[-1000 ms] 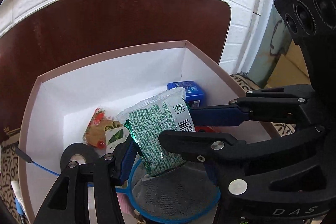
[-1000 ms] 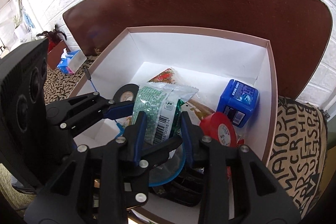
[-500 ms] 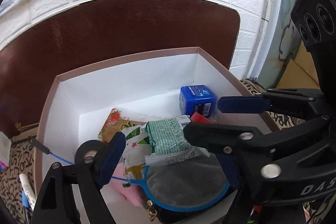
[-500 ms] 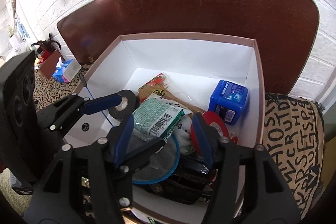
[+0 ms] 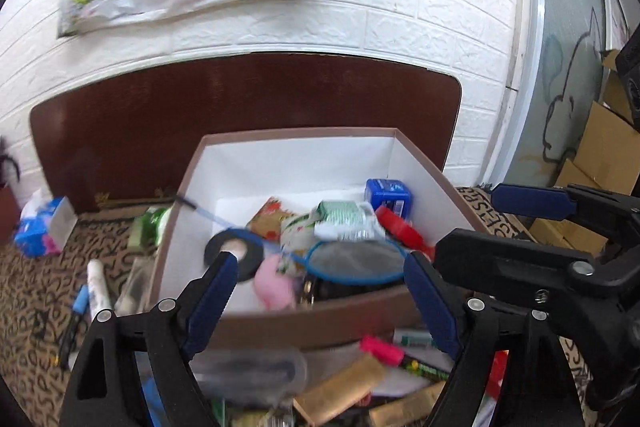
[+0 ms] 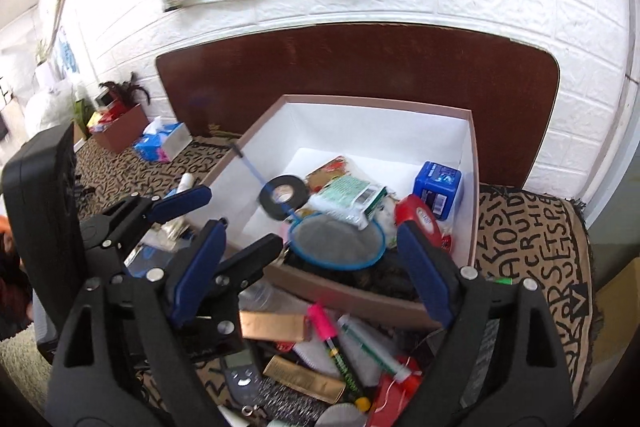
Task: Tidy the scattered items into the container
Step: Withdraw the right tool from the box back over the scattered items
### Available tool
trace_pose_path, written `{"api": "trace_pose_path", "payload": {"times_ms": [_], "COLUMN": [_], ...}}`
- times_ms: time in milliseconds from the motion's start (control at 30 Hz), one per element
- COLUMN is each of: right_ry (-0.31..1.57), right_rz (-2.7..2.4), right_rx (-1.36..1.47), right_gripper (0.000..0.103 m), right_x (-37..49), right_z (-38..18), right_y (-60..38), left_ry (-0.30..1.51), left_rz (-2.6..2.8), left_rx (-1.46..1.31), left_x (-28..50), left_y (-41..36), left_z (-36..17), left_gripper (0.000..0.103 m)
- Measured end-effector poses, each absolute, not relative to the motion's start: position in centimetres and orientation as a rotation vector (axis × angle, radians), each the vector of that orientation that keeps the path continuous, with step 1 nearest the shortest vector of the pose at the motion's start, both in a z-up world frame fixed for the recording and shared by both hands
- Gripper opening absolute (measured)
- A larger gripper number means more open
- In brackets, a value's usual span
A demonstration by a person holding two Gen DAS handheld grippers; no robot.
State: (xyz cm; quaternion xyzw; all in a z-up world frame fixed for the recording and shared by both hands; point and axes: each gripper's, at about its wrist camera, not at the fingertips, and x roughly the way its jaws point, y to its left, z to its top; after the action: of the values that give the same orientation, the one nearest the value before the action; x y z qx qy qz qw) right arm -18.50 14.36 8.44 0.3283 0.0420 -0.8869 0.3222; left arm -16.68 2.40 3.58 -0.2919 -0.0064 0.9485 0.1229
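A brown box with white inside holds a green snack packet, a black tape roll, a blue-rimmed mesh strainer, a blue cube box and a red tape roll. My left gripper is open and empty, above the box's near wall. My right gripper is open and empty, also at the near wall. The left gripper also shows in the right wrist view.
In front of the box lie a pink marker, gold bars, a green-labelled pen and other clutter. Pens and a green bottle lie left of it. A tissue pack sits far left.
Both grippers let go of the green snack packet, which now lies in the box. Both opened wide and pulled back and up from the box.
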Motion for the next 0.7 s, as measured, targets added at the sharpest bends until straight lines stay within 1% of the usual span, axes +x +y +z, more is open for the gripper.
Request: {"api": "trace_pose_path", "payload": {"times_ms": [100, 233, 500, 600, 700], "right_ry": [0.155, 0.223, 0.337, 0.363, 0.436], "right_rz": [-2.303, -2.269, -2.192, -2.158, -2.126], "right_rx": [0.850, 0.851, 0.888, 0.889, 0.891], "right_gripper": [0.089, 0.089, 0.089, 0.089, 0.089], "right_x": [-15.7, -12.6, -7.8, -6.7, -5.7], "right_z": [8.1, 7.0, 3.5, 2.0, 0.5], "right_y": [13.7, 12.2, 10.0, 10.2, 10.3], "left_ry": [-0.043, -0.026, -0.052, -0.078, -0.096], "left_rz": [2.780, 2.805, 2.825, 2.797, 2.740], "left_rx": [-0.881, -0.945, -1.030, -1.052, -1.078], "left_x": [-13.9, -10.4, -5.2, -3.9, -3.4], "left_y": [1.0, -1.1, -5.5, -5.9, -5.3], "left_z": [2.5, 0.6, -2.5, -3.7, -5.0], "left_gripper": [0.087, 0.087, 0.087, 0.087, 0.087]}}
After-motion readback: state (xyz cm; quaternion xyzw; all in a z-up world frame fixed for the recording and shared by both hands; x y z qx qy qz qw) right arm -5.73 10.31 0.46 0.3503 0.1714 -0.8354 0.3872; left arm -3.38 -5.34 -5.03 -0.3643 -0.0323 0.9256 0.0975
